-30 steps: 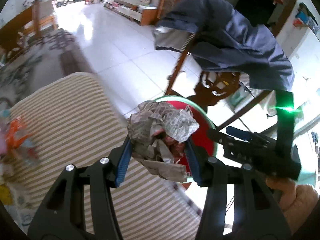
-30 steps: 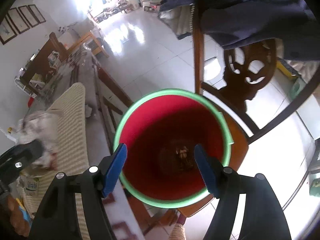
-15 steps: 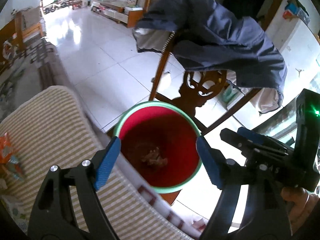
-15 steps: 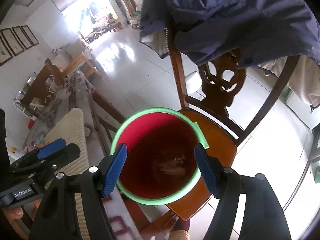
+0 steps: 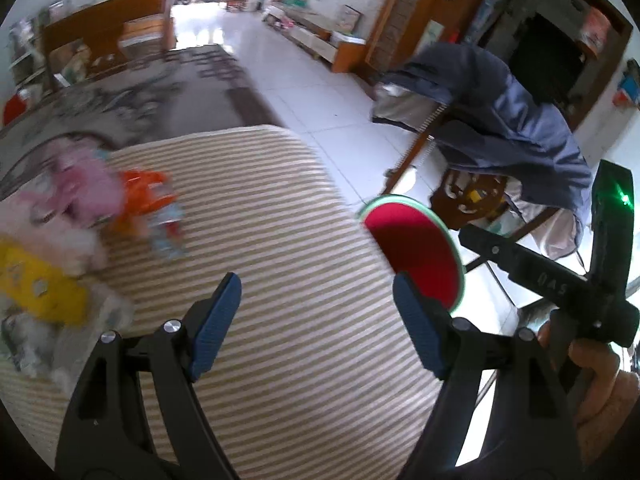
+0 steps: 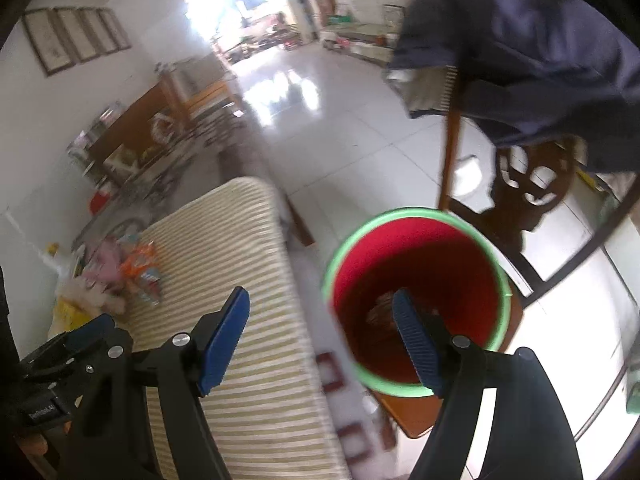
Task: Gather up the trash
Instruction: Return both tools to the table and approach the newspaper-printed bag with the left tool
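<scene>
A red bucket (image 6: pixel 420 264) with a green rim stands on a wooden chair seat beside the table; crumpled paper (image 6: pixel 380 308) lies at its bottom. It also shows in the left wrist view (image 5: pixel 416 248). A heap of trash lies on the striped tablecloth at the left: pink wrappers (image 5: pixel 80 188), an orange packet (image 5: pixel 144 196) and a yellow packet (image 5: pixel 40 284). The heap also shows in the right wrist view (image 6: pixel 132 268). My left gripper (image 5: pixel 316 312) is open and empty above the cloth. My right gripper (image 6: pixel 320 328) is open and empty, between the table edge and the bucket.
The striped tablecloth (image 5: pixel 280 240) covers the table. A wooden chair (image 6: pixel 520 184) with a blue jacket (image 5: pixel 500 108) draped over its back stands behind the bucket. White tiled floor (image 6: pixel 340 128) lies beyond. A dark patterned rug (image 5: pixel 160 84) lies behind the table.
My left gripper opened and dropped the crumpled paper into the bucket, then swung left over the tablecloth toward the trash heap. My right gripper shifted left, bucket now under its right finger.
</scene>
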Demonstrator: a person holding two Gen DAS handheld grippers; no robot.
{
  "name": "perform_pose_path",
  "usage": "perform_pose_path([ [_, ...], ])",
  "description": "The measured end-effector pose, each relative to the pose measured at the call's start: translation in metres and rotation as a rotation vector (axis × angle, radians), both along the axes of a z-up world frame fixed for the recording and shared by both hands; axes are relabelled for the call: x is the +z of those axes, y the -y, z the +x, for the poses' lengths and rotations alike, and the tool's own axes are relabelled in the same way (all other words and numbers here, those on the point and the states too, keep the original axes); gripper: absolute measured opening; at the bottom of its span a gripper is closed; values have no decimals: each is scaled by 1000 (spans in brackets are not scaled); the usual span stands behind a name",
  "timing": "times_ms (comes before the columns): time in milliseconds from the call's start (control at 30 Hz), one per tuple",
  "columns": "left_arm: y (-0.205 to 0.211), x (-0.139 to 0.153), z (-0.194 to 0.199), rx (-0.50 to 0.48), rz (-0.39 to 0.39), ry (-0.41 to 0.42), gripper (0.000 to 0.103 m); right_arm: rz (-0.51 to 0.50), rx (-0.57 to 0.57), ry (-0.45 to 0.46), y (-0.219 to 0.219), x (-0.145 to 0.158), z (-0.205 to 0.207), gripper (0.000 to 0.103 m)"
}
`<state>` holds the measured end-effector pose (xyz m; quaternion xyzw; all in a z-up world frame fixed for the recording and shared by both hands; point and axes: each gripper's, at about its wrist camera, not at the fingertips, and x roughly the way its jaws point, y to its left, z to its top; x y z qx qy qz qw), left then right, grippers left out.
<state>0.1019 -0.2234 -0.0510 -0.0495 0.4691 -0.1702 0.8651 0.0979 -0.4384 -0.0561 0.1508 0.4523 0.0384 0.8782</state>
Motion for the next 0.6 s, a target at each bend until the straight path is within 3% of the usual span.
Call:
perform_pose_path([
  [300, -114, -7, -28, 150, 18, -8, 75, -13, 144, -33, -110, -7, -15, 76],
  [600, -233, -22, -53, 269, 177, -31, 80, 15, 229, -46, -191, -8, -30, 79],
])
